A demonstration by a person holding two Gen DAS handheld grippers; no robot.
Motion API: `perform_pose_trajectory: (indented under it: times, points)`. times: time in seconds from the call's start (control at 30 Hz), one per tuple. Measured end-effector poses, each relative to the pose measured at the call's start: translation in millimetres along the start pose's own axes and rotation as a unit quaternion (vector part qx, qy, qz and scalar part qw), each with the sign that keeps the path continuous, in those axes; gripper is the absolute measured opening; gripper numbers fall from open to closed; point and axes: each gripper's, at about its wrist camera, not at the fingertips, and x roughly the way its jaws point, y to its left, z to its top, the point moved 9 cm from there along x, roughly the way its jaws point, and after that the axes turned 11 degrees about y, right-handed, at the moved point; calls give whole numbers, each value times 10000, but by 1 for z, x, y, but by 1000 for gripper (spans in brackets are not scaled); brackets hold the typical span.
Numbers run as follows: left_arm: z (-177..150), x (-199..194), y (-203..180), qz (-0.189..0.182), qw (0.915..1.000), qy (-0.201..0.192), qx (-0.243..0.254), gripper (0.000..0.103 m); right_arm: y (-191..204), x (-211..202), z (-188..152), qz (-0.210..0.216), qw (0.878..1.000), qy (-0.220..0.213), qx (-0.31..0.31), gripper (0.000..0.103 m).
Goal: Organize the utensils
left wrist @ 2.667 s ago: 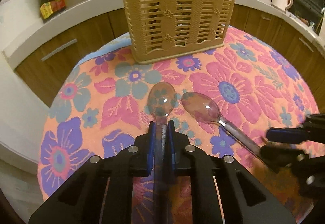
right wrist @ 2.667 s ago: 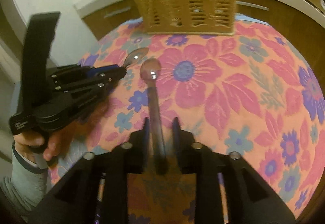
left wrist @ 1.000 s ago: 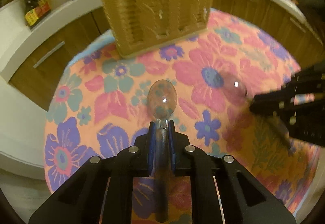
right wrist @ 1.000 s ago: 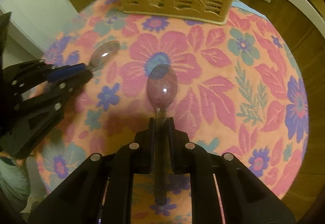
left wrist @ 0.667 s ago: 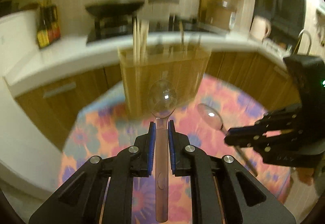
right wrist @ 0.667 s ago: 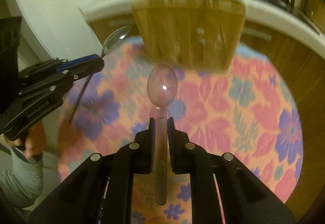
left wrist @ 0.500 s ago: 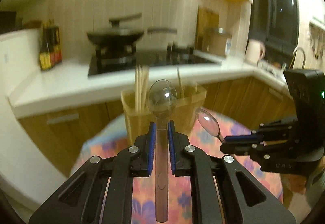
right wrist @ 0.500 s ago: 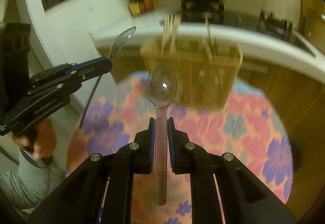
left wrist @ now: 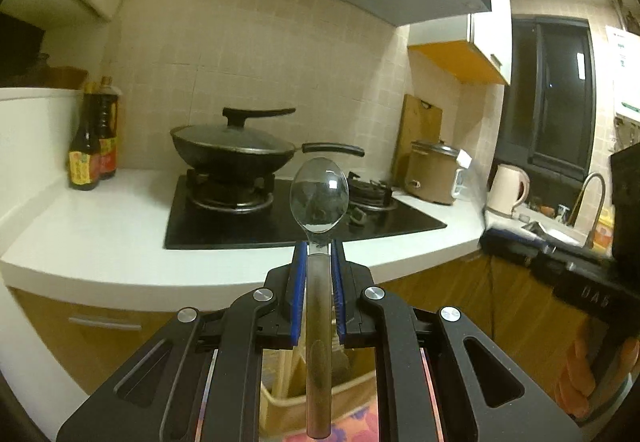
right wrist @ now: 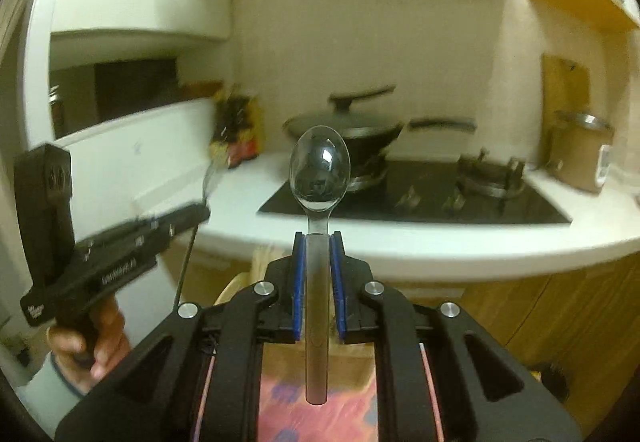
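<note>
My left gripper (left wrist: 319,248) is shut on the neck of a metal spoon (left wrist: 319,201), bowl up and handle hanging down toward the tan utensil basket (left wrist: 280,398) seen low between the arms. My right gripper (right wrist: 318,238) is shut on a second metal spoon (right wrist: 319,171), also upright, with the basket (right wrist: 240,286) partly showing below it. The left gripper also shows in the right wrist view (right wrist: 200,211), blurred, with its spoon handle hanging. The right gripper body shows at the right edge of the left wrist view (left wrist: 580,282).
A white counter (left wrist: 100,242) carries a black hob with a lidded wok (left wrist: 234,149), sauce bottles (left wrist: 92,145), a rice cooker (left wrist: 434,171) and a kettle (left wrist: 506,189). Wooden cabinets stand below. The floral tablecloth (right wrist: 320,414) shows at the bottom.
Both grippers have lifted their spoons off the floral table and tilted them upright; the views now look at the kitchen counter, with the basket below.
</note>
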Motion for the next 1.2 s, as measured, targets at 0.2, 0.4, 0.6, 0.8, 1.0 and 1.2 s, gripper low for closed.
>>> perform_pose_trajectory:
  times: [0.2, 0.4, 0.6, 0.8, 1.0, 1.2]
  points:
    - [0, 34, 19, 140, 9996, -154, -185, 10, -16, 43, 6, -452, 9984, -334, 13, 10]
    - [-12, 57, 29, 328, 9991, -233, -139, 10, -31, 75, -6, -301, 9988, -245, 303, 10]
    - [-24, 64, 37, 480, 9980, -382, -166, 11, -40, 99, -20, -283, 9986, -179, 411, 10]
    - [-37, 57, 42, 284, 9989, -235, -275, 26, -41, 99, -41, -91, 9991, 29, 411, 42]
    - [-50, 31, 47, 162, 9991, -94, -371, 46, -47, 67, -62, 213, 9967, 30, 788, 55]
    - [-70, -4, 41, 48, 9988, 13, -488, 67, -33, 32, -93, 169, 9966, 140, 793, 55]
